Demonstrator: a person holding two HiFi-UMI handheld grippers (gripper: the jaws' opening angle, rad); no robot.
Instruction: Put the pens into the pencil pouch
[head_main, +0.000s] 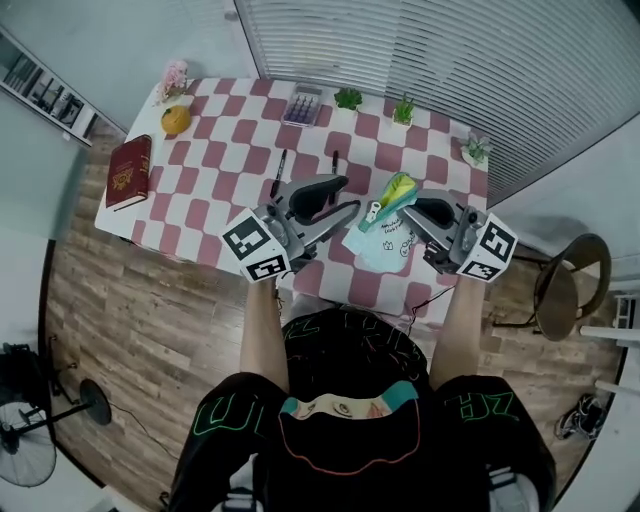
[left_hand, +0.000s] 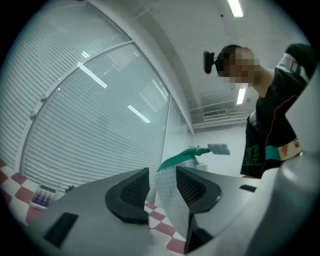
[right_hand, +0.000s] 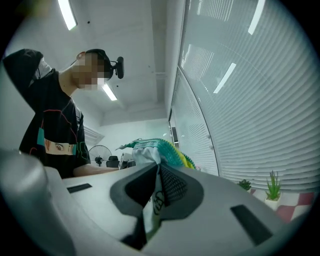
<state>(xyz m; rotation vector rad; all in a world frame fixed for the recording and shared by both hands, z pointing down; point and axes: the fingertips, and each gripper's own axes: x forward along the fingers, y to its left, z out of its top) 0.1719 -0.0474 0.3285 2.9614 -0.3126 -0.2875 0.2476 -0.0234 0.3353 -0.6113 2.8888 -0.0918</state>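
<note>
A bench (head_main: 215, 150) covered in a red-and-white checkered cloth is filling the upper middle of the head view. Along its lower edge, the left tongs (head_main: 350, 195) and the right tongs (head_main: 412, 208) are pointing toward each other. Between them, at centre right, is sitting a pale fabric pencil pouch with a green-and-yellow top (head_main: 388, 238).

In the left gripper view the left tongs (left_hand: 162, 176) are standing released. A pale edge of the pouch (left_hand: 175, 205) is passing between the pads, closer to the right-hand one. In the right gripper view the right tongs (right_hand: 158, 172) are clenching the pouch (right_hand: 159, 149), with fabric pinched between the pads.

A dark red book (head_main: 130, 172) is lying at the bench's left edge. A grey calculator (head_main: 303, 104) is resting near the top edge. A black pen (head_main: 279, 172) and a second black pen (head_main: 334, 163) are lying on the cloth just above the left tongs, outside the pouch.
</note>
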